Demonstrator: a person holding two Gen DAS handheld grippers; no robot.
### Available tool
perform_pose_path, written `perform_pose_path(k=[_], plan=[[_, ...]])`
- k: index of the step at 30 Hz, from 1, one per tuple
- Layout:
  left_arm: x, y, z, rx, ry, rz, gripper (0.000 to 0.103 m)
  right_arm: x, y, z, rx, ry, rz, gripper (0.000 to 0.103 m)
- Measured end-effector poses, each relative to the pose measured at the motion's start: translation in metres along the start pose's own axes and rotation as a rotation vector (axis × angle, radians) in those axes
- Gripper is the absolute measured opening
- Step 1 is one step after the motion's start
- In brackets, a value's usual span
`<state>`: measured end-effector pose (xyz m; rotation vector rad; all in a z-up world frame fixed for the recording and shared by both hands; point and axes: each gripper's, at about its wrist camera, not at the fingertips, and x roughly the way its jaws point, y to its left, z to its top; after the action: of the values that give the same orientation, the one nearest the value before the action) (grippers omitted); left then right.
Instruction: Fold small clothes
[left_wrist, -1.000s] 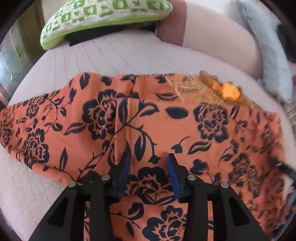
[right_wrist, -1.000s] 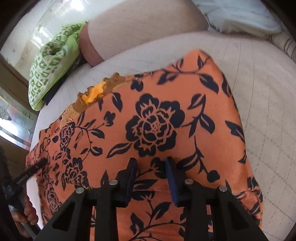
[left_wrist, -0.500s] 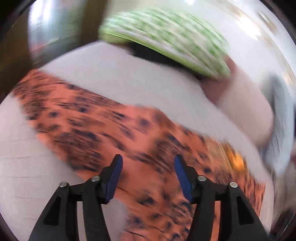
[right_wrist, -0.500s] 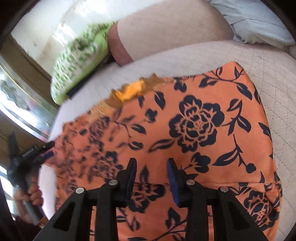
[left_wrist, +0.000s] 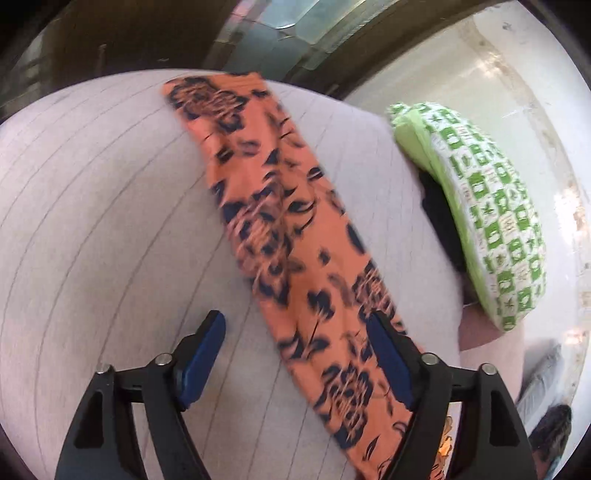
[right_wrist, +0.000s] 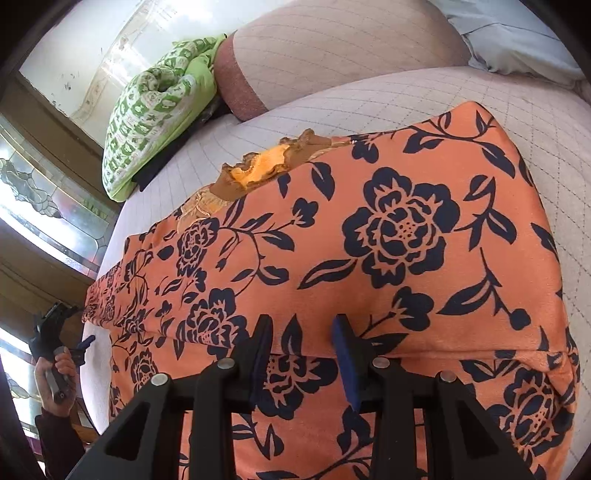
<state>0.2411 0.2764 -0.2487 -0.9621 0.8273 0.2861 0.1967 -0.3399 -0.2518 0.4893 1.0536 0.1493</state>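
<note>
- Right now my left gripper (left_wrist: 295, 354) hovers with its blue-padded fingers (left_wrist: 207, 350) spread wide, nothing between them; one pad sits over the bare bed (left_wrist: 92, 221), the other over the cloth.
- The orange floral garment (left_wrist: 280, 236) shows in the left wrist view as a long strip running from the bed's far edge toward the camera, blurred by motion.
- In the right wrist view the same garment (right_wrist: 388, 240) lies spread flat across the quilted bed (right_wrist: 535, 110), its folded edge running crosswise just at my right gripper (right_wrist: 301, 354).
- The right fingers (right_wrist: 345, 354) stand partly apart above the fabric; I cannot tell if they touch it, but they grip nothing.
- A lighter embroidered patch (right_wrist: 266, 166) peeks out at the garment's far edge.
- A green-and-white pillow (right_wrist: 147, 110) rests at the bed's far left corner, beside a beige bolster (right_wrist: 332, 48).
- The left gripper (right_wrist: 55, 332) also shows in the right wrist view, held off the bed's left edge, just beside the garment's end.
</note>
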Motion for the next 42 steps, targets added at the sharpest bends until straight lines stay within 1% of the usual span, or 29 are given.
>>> perform_pose_path(k=[2,5,6,7,9,10,11,12,13,15,17,19,22,24,27,29,30,31,32,33,34,35,36,37,38,39,40,41,42], plan=[[0.01,0.004,0.01,0.002,0.018,-0.02,0.086,0.0,-0.001,-0.001,0.006,-0.004,0.008,0.038],[0.015,0.005,0.02,-0.005,-0.013,-0.068,0.086,-0.001,-0.005,0.0,0.029,-0.007,0.032,0.038],[0.018,0.004,0.024,0.002,-0.029,-0.079,0.08,-0.001,-0.007,0.0,0.034,-0.009,0.038,0.038],[0.024,0.004,0.031,0.009,-0.046,-0.08,0.072,-0.001,-0.008,0.0,0.036,-0.011,0.041,0.038],[0.038,0.005,0.041,-0.005,-0.04,-0.04,0.019,-0.001,-0.009,-0.001,0.037,-0.013,0.046,0.038],[0.038,0.009,0.043,-0.028,-0.048,-0.033,0.009,-0.001,-0.008,-0.001,0.034,-0.014,0.045,0.038],[0.039,0.011,0.043,-0.046,-0.054,-0.043,0.008,-0.001,-0.007,-0.001,0.03,-0.015,0.044,0.038],[0.037,0.01,0.042,-0.052,-0.068,-0.043,0.008,-0.001,-0.007,-0.001,0.024,-0.018,0.043,0.038],[0.035,0.004,0.04,-0.028,-0.08,-0.018,0.007,-0.001,-0.007,-0.001,0.02,-0.019,0.043,0.038],[0.025,-0.023,0.033,0.089,-0.127,0.015,0.006,-0.002,-0.008,0.0,0.023,-0.019,0.048,0.038],[0.011,-0.056,0.019,0.206,-0.16,-0.002,0.006,-0.004,-0.01,0.002,0.042,-0.028,0.051,0.038],[-0.006,-0.098,-0.005,0.341,-0.188,-0.046,0.006,-0.009,-0.013,0.003,0.057,-0.044,0.053,0.038],[-0.024,-0.156,-0.052,0.536,-0.202,-0.105,0.006,-0.021,-0.018,0.004,0.073,-0.075,0.052,0.038],[-0.032,-0.195,-0.093,0.669,-0.19,-0.16,0.006,-0.033,-0.025,0.005,0.095,-0.105,0.056,0.038],[-0.04,-0.247,-0.169,0.85,-0.149,-0.237,0.006,-0.05,-0.035,0.007,0.127,-0.15,0.06,0.038],[-0.036,-0.277,-0.232,0.982,-0.092,-0.289,0.006,-0.061,-0.043,0.01,0.142,-0.177,0.056,0.038],[-0.03,-0.287,-0.255,1.024,-0.067,-0.303,0.006,-0.067,-0.049,0.011,0.151,-0.192,0.051,0.038],[-0.019,-0.297,-0.292,1.096,-0.002,-0.32,0.006,-0.074,-0.056,0.012,0.163,-0.212,0.044,0.038],[-0.011,-0.302,-0.32,1.154,0.066,-0.336,0.007,-0.08,-0.061,0.014,0.172,-0.225,0.037,0.038],[-0.001,-0.305,-0.347,1.209,0.153,-0.354,0.013,-0.087,-0.069,0.015,0.183,-0.244,0.022,0.038],[0.012,-0.307,-0.373,1.255,0.262,-0.361,0.021,-0.092,-0.075,0.016,0.195,-0.259,0.011,0.038],[0.027,-0.306,-0.396,1.289,0.362,-0.315,0.045,-0.097,-0.084,0.017,0.215,-0.273,0.002,0.038],[0.038,-0.304,-0.41,1.316,0.425,-0.244,0.065,-0.101,-0.092,0.018,0.24,-0.283,-0.004,0.038],[0.051,-0.303,-0.417,1.339,0.471,-0.164,0.066,-0.104,-0.098,0.019,0.258,-0.29,-0.011,0.038],[0.06,-0.3,-0.418,1.357,0.482,-0.096,0.066,-0.108,-0.102,0.02,0.27,-0.298,-0.027,0.038],[0.061,-0.299,-0.416,1.375,0.478,-0.05,0.065,-0.111,-0.105,0.021,0.273,-0.307,-0.047,0.048],[0.058,-0.299,-0.409,1.39,0.474,-0.029,0.065,-0.114,-0.106,0.021,0.272,-0.319,-0.055,0.063],[0.051,-0.302,-0.395,1.386,0.472,-0.038,0.066,-0.117,-0.107,0.022,0.27,-0.336,-0.055,0.065],[0.038,-0.306,-0.377,1.365,0.47,-0.084,0.066,-0.12,-0.107,0.023,0.261,-0.339,-0.04,0.065]])
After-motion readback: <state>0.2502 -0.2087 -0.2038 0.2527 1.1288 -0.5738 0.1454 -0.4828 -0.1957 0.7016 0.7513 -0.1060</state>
